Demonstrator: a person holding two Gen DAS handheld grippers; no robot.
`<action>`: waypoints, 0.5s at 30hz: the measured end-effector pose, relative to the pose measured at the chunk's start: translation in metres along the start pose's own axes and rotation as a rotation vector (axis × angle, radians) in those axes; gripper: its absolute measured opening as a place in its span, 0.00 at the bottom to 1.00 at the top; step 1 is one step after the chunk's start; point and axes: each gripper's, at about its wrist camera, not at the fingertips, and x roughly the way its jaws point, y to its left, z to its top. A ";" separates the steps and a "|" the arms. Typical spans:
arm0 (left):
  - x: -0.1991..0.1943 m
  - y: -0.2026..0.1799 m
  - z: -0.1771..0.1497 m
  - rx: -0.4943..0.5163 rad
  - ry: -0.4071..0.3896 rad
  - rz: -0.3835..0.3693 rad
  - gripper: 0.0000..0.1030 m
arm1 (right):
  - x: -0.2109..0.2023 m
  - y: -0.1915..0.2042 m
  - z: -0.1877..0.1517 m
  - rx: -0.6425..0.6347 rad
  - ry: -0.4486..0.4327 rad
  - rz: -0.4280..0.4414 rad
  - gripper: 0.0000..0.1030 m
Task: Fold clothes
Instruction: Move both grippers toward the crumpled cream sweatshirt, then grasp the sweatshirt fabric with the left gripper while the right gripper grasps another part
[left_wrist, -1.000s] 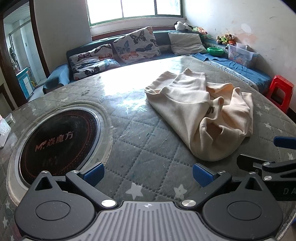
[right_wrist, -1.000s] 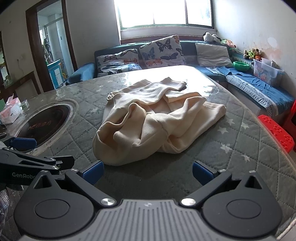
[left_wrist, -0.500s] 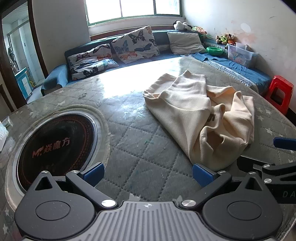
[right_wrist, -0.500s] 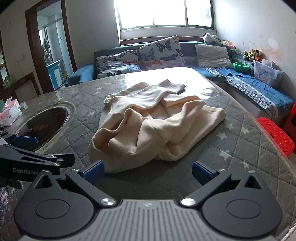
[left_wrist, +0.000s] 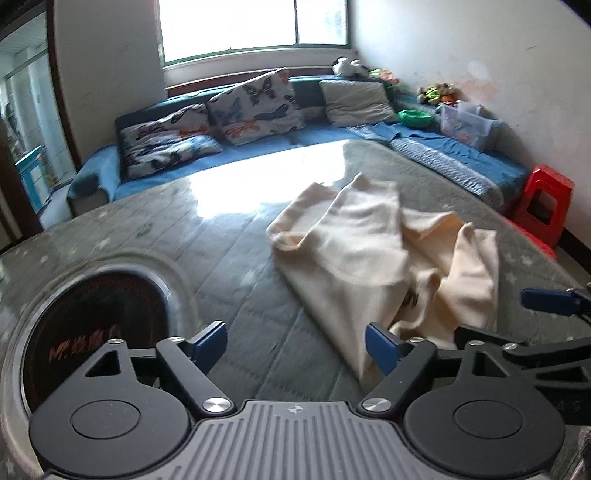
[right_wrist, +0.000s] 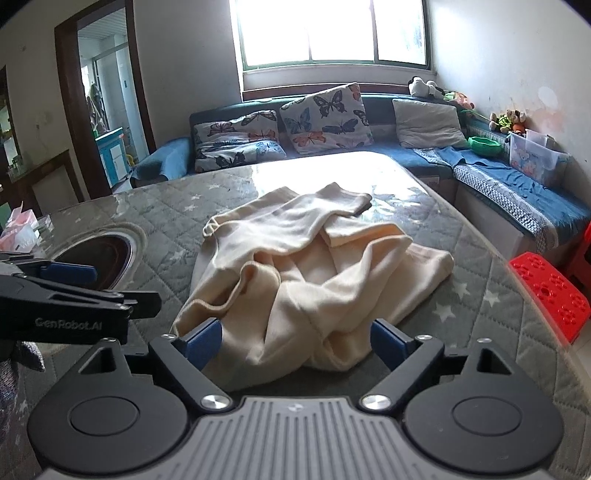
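A crumpled cream garment (left_wrist: 369, 258) lies in a heap on the round table's grey quilted cover (left_wrist: 240, 280). My left gripper (left_wrist: 295, 345) hovers at the heap's near left corner. Its jaws are closing, with its right fingertip against the cloth edge and mostly bare cover between the pads. In the right wrist view, the garment (right_wrist: 306, 266) fills the middle. My right gripper (right_wrist: 297, 343) is closing too, and the garment's near edge lies between its pads without being pinched. Each view shows the other tool: the right gripper (left_wrist: 517, 317) and the left gripper (right_wrist: 110, 291).
A round dark hob (left_wrist: 99, 332) is set into the table at the left. A blue sofa (right_wrist: 369, 155) with butterfly cushions runs behind and along the right. A red stool (right_wrist: 550, 291) stands by the table's right edge. A tissue pack (right_wrist: 18, 229) sits far left.
Both grippers have moved forward to the garment's near edge, and their jaws have narrowed. The cloth edge now lies between the right gripper's fingers. The garment itself has not shifted.
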 end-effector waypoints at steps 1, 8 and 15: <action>0.002 -0.001 0.004 0.007 -0.005 -0.005 0.78 | 0.002 -0.001 0.002 0.003 -0.001 -0.001 0.84; 0.025 -0.017 0.042 0.052 -0.032 -0.060 0.74 | 0.017 -0.016 0.017 0.031 0.002 -0.024 0.75; 0.068 -0.037 0.057 0.155 0.014 -0.117 0.66 | 0.036 -0.034 0.029 0.063 0.023 -0.036 0.64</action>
